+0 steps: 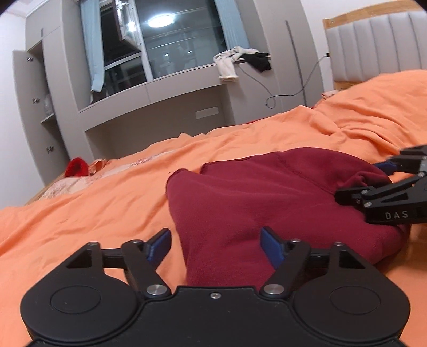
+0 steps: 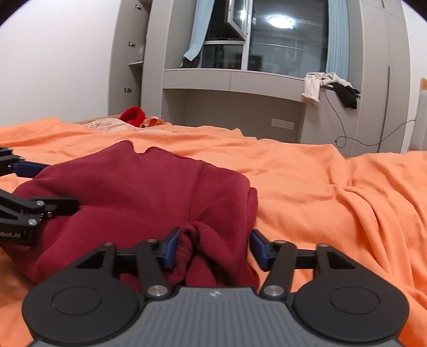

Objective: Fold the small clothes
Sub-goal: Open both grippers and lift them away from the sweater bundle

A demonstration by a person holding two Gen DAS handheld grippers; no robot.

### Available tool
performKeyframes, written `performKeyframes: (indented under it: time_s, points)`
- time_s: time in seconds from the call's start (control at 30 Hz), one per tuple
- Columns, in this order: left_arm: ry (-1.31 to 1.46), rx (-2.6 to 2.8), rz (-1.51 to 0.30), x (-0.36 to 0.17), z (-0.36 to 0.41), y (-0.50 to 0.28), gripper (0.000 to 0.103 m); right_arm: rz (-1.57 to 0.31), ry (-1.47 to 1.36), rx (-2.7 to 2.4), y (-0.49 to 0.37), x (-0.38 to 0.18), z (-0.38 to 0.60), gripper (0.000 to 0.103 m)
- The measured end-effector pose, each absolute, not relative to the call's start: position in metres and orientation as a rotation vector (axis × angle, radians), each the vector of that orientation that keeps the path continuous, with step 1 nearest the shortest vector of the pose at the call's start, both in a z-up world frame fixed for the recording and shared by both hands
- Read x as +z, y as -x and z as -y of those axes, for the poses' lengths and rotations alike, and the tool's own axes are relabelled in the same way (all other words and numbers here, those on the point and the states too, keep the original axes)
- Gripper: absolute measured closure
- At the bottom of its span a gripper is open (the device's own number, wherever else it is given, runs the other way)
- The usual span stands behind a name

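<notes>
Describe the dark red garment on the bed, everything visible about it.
The dark red garment is a thick, fleecy-looking knit with a stitched seam down its top layer. It lies folded over in a soft mound on the orange bedsheet, its near edge bunched into folds. Both grippers sit at its near edge with jaws open: the left gripper and the right gripper each straddle cloth without pinching it.

Bright ceiling-lamp glare [image 1: 160, 20], fisheye warping

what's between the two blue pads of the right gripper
A bunched fold of the maroon garment sits between the right gripper's open jaws; the pads do not press on it. The right wrist view shows this, with the orange sheet beyond.
</notes>
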State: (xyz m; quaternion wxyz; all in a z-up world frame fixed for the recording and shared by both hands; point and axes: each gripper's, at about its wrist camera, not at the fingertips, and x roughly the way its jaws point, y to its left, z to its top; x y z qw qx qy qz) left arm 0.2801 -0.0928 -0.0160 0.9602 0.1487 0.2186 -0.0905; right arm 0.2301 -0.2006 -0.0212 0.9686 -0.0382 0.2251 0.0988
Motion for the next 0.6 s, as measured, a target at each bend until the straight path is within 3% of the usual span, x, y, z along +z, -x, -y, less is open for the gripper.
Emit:
performKeyframes:
  time_s: [0.17, 0.6]
  points:
    - [-0.208, -0.129, -0.437, -0.012, 0.081, -0.276, 0.013, -0.425, 0.025, 0.197, -0.226, -0.014, 0.21, 0.025]
    - [-0.025, -0.059, -0.402, 0.019, 0.078, -0.245, 0.003, -0.25, -0.127, 0.154, -0.176, 0.025, 0.24, 0.005]
